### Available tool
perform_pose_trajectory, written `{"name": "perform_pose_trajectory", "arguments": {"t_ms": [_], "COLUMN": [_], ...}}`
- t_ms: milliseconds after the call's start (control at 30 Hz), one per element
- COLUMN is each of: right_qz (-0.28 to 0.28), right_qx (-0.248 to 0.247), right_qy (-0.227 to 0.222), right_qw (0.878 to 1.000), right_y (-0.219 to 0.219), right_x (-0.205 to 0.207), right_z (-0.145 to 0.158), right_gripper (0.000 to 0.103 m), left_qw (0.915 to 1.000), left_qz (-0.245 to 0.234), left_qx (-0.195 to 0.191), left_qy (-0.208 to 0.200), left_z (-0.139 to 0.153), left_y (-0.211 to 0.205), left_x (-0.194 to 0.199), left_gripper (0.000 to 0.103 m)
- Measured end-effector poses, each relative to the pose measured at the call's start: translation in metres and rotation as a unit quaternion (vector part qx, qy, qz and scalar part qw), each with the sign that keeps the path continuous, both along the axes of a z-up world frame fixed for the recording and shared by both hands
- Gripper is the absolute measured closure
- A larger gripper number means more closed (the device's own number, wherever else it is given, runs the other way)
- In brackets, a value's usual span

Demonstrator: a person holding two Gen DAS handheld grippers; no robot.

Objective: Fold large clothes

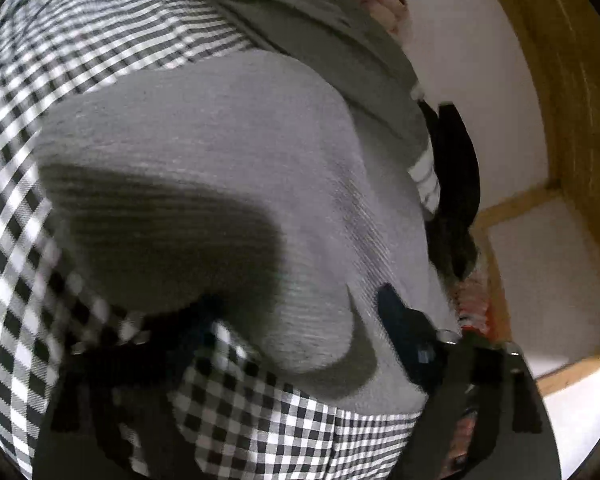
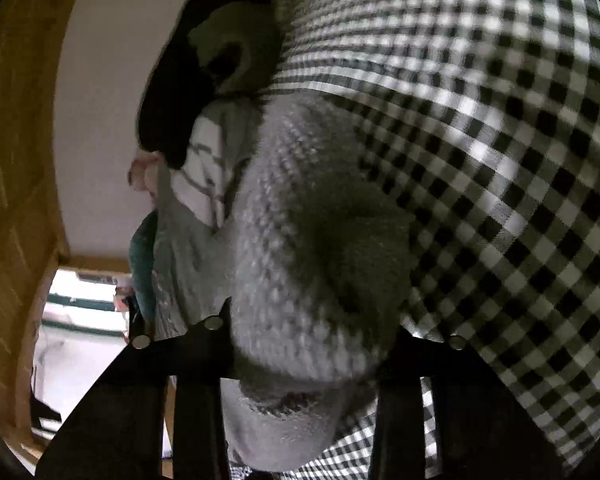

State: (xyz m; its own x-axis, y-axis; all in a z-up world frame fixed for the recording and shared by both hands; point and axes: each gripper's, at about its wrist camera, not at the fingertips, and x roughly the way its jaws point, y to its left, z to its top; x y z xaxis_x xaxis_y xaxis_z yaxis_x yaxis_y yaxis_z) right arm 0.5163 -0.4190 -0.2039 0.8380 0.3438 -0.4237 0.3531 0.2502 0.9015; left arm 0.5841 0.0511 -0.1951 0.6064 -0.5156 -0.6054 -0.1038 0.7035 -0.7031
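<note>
Your left gripper is pressed right up against a grey ribbed knit garment that fills most of its camera view. The garment lies on a black-and-white checked cloth, which shows to the left of it and below it. One dark finger rests against the right side of the grey knit; the other finger is lost in shadow and folded checked cloth at lower left. A fold of the knit sits between them, but you cannot tell from this blurred view whether the jaws are clamped on it.

Behind the garment lies a heap of other clothes, grey and dark, with a white wall and a wooden frame to the right.

Your right gripper meets the same grey knit from the other side. A thick bunch of it passes between the two black fingers and hangs below them; the jaws appear closed on it. The checked cloth fills the right of this view. A dark garment lies at upper left, near a wooden door frame.
</note>
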Motion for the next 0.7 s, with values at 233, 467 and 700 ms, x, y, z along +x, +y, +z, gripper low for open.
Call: {"name": "perform_pose_trajectory", "arguments": {"t_ms": [233, 467, 700], "right_qz": [0.067, 0.176, 0.343], "right_qx": [-0.143, -0.233, -0.319], "right_qy": [-0.134, -0.202, -0.22], "right_qw": [0.978, 0.935, 0.855], "right_y": [0.046, 0.132, 0.261], "right_x": [0.01, 0.055, 0.108], "right_z": [0.09, 0.153, 0.165], "right_gripper": [0.076, 0.076, 0.076], "left_qw": [0.9984, 0.9907, 0.9951], "left_qz": [0.028, -0.015, -0.032], "left_qx": [0.05, 0.134, 0.093], "left_qy": [0.0, 0.018, 0.013], "left_z": [0.011, 0.012, 0.007], "left_y": [-0.007, -0.013, 0.004], "left_x": [0.0, 0.008, 0.003], "left_gripper": [0.006, 0.006, 0.006]}}
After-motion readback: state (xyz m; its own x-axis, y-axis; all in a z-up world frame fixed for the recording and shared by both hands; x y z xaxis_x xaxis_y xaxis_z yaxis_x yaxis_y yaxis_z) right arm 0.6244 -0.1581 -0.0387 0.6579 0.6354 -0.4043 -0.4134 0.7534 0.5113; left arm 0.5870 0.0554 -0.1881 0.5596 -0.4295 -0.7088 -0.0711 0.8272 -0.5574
